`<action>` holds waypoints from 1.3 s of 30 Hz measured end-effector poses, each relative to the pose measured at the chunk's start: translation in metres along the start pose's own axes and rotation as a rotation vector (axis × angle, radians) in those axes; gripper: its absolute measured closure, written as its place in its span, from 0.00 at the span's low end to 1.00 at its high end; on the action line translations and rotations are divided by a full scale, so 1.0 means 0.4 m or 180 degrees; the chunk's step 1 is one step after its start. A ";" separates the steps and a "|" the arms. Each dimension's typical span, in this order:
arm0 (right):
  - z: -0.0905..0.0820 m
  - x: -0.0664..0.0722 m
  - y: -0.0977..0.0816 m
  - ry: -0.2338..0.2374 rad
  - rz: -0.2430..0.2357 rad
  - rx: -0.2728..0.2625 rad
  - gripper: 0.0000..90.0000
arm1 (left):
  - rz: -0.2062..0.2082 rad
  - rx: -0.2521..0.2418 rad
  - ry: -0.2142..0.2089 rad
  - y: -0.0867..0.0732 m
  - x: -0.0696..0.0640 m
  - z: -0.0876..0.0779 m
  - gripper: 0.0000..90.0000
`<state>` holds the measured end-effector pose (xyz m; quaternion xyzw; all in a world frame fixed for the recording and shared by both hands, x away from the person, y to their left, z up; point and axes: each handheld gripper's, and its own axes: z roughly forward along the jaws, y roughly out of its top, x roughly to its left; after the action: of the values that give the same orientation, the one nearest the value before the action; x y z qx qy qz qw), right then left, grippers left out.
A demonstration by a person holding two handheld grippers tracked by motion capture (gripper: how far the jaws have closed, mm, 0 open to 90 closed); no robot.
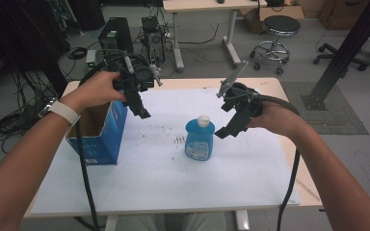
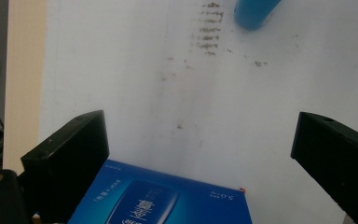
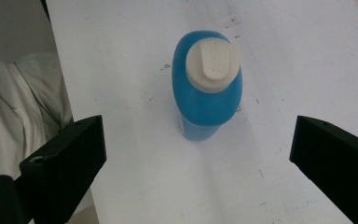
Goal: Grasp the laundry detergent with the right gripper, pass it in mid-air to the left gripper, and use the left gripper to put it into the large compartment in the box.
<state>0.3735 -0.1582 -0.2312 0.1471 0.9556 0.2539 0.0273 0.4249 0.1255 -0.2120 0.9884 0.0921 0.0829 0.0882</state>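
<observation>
Laboratory or workshop: computer towers (image 1: pixel 115 33) amid floor cables (image 1: pixel 9 120), a rolling stool (image 1: pixel 275 41), a second desk (image 1: pixel 207 6), cardboard boxes (image 1: pixel 289 12).

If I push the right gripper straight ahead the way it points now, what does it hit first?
Most likely the blue bottle: it stands upright between the open jaws of the right gripper, white cap toward the camera. Depth is unclear, so the jaws may straddle it.

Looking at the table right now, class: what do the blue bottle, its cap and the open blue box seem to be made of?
Blue bottle: probably plastic, smooth, evenly coloured, softly glossy.
Cap: likely matte off-white plastic with a moulded flip tab.
Blue box: seemingly cardboard, with a brown raw inside and a glossy printed outside.
</observation>
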 end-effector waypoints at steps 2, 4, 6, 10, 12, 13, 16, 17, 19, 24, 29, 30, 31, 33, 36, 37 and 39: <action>0.012 -0.004 -0.008 -0.0002 0.0015 -0.0005 0.04 | 0.0000 -0.0013 0.0003 0.000 -0.001 0.000 0.05; 0.016 -0.005 -0.010 0.0000 0.0016 -0.0014 0.04 | -0.0003 -0.0004 0.0004 0.000 -0.001 -0.001 0.05; 0.025 -0.008 -0.015 0.0008 0.0020 -0.0031 0.04 | -0.0010 0.0003 0.0000 -0.002 -0.001 -0.001 0.05; 0.033 -0.011 -0.021 -0.0024 0.0013 -0.0035 0.03 | -0.0016 0.0002 0.0001 -0.005 0.000 -0.002 0.05; 0.037 -0.013 -0.025 -0.0029 0.0006 -0.0068 0.03 | -0.0028 -0.0017 0.0000 -0.006 0.000 -0.001 0.05; 0.039 -0.013 -0.027 -0.0029 0.0009 -0.0078 0.03 | -0.0035 -0.0022 -0.0001 -0.006 0.000 0.001 0.05; 0.045 -0.016 -0.036 -0.0031 0.0012 -0.0128 0.03 | -0.0018 -0.0002 -0.0006 -0.005 0.002 0.001 0.05; 0.049 -0.019 -0.042 -0.0035 0.0020 -0.0151 0.03 | -0.0017 0.0003 -0.0005 -0.005 0.002 0.001 0.05; 0.054 -0.021 -0.047 -0.0055 0.0033 -0.0168 0.02 | -0.0028 -0.0015 -0.0014 -0.004 0.003 0.003 0.05; 0.064 -0.023 -0.058 -0.0043 0.0044 -0.0233 0.02 | -0.0013 0.0007 -0.0015 -0.002 0.004 0.005 0.05; 0.076 -0.029 -0.072 -0.0042 0.0073 -0.0283 0.02 | -0.0032 0.0010 -0.0028 -0.002 0.003 0.007 0.05; 0.079 -0.030 -0.075 -0.0040 0.0080 -0.0298 0.02 | -0.0026 0.0005 -0.0025 -0.003 0.004 0.008 0.05; 0.085 -0.031 -0.080 -0.0031 0.0088 -0.0315 0.02 | -0.0025 0.0021 -0.0027 -0.003 0.004 0.008 0.05; 0.092 -0.032 -0.084 -0.0036 0.0104 -0.0331 0.02 | -0.0025 0.0032 -0.0030 -0.004 0.004 0.010 0.05; 0.098 -0.033 -0.088 -0.0012 0.0082 -0.0363 0.02 | -0.0028 0.0033 -0.0032 -0.004 0.005 0.012 0.05; 0.101 -0.033 -0.089 -0.0003 0.0079 -0.0382 0.02 | -0.0019 0.0035 -0.0031 -0.004 0.005 0.013 0.05; 0.106 -0.033 -0.092 0.0004 0.0067 -0.0427 0.02 | -0.0018 0.0041 -0.0034 -0.003 0.006 0.014 0.05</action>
<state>0.3815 -0.1724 -0.2865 0.1548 0.9349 0.3177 0.0337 0.4279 0.1262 -0.2173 0.9891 0.0951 0.0767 0.0826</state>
